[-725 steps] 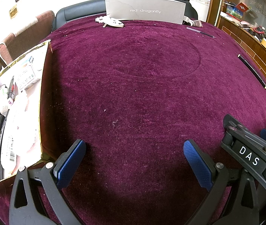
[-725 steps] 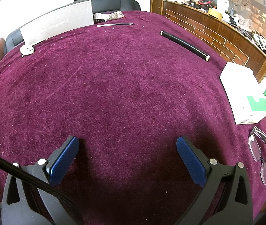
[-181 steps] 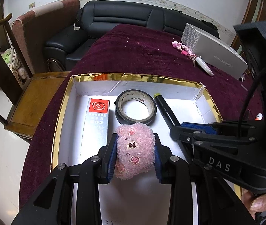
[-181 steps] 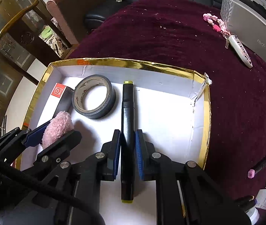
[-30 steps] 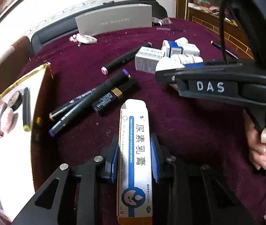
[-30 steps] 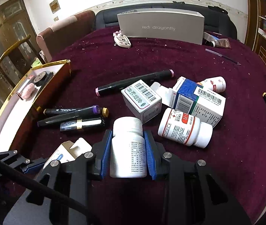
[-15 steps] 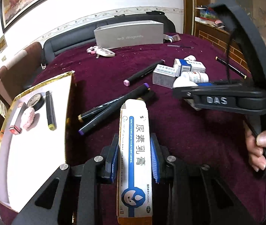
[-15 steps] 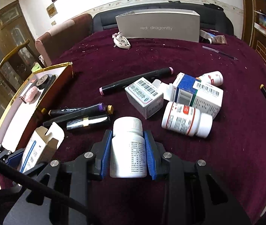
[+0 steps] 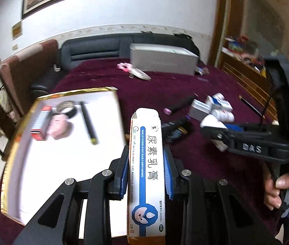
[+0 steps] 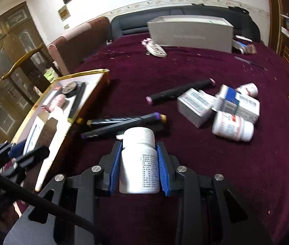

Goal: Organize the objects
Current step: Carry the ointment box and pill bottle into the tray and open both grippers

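Note:
My left gripper (image 9: 146,173) is shut on a long white and blue ointment box (image 9: 147,163), held above the table at the right edge of the gold-rimmed white tray (image 9: 62,163). The tray holds a red-ended box (image 9: 40,122), a pink plush (image 9: 59,124), a tape roll (image 9: 67,107) and a black marker (image 9: 88,122). My right gripper (image 10: 138,169) is shut on a white pill bottle (image 10: 139,159), held above the maroon table. It also shows in the left wrist view (image 9: 222,130), to the right of the ointment box.
On the maroon cloth lie black markers (image 10: 181,90) (image 10: 124,122), medicine boxes (image 10: 197,106) (image 10: 240,104) and white bottles (image 10: 232,128) (image 10: 248,88). A grey box (image 10: 191,32) and a remote (image 10: 155,50) sit at the far edge. A chair (image 10: 79,40) and a sofa stand beyond.
Both grippers have swung left toward the tray with their loads. The tray now fills more of the left wrist view, and the ointment box sits at its right edge.

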{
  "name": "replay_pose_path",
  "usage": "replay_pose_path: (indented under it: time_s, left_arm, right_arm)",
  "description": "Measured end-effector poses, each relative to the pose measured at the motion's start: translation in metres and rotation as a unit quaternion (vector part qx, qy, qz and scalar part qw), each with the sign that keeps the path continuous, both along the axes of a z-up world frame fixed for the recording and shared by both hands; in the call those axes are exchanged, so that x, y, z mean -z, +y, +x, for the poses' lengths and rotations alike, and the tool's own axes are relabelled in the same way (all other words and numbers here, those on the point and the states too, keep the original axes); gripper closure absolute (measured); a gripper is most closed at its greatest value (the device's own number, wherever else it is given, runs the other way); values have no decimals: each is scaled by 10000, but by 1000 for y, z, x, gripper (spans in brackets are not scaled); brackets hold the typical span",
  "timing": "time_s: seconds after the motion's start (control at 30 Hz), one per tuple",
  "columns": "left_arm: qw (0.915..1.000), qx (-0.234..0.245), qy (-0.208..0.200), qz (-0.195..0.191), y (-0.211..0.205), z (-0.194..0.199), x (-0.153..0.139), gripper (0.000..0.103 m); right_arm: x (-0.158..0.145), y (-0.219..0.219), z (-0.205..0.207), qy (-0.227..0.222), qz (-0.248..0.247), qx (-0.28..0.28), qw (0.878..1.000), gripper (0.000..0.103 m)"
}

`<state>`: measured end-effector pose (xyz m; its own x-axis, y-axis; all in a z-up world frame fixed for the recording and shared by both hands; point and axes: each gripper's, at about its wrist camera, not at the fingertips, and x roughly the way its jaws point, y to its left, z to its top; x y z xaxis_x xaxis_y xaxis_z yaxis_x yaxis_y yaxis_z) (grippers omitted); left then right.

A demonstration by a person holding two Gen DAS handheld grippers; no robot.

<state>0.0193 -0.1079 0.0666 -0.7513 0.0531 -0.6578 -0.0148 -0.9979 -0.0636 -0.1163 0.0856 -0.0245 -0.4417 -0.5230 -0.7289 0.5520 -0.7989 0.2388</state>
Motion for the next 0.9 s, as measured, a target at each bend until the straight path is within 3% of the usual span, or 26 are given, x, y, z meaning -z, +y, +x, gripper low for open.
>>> replay_pose_path:
  time_s: [0.2, 0.43, 0.63, 0.9]
  left_arm:
    - [9977, -669, 33, 107, -63, 6, -3, 77]
    - [9904, -1289, -259, 431, -131, 2, 15, 77]
    - [9863, -1458, -556, 535, -152, -11, 30, 77]
    - [9834, -1546, -824, 462, -165, -20, 38, 77]
  right_arm:
    - [-12, -42, 8, -75, -74, -439, 9990, 72]
    - [-21, -108, 6, -171, -26, -972, 9951, 72]
    - [-15, -168, -17, -499, 92, -1135, 9922, 72]
    - [23, -227, -33, -1118, 360, -1201, 9858, 72]
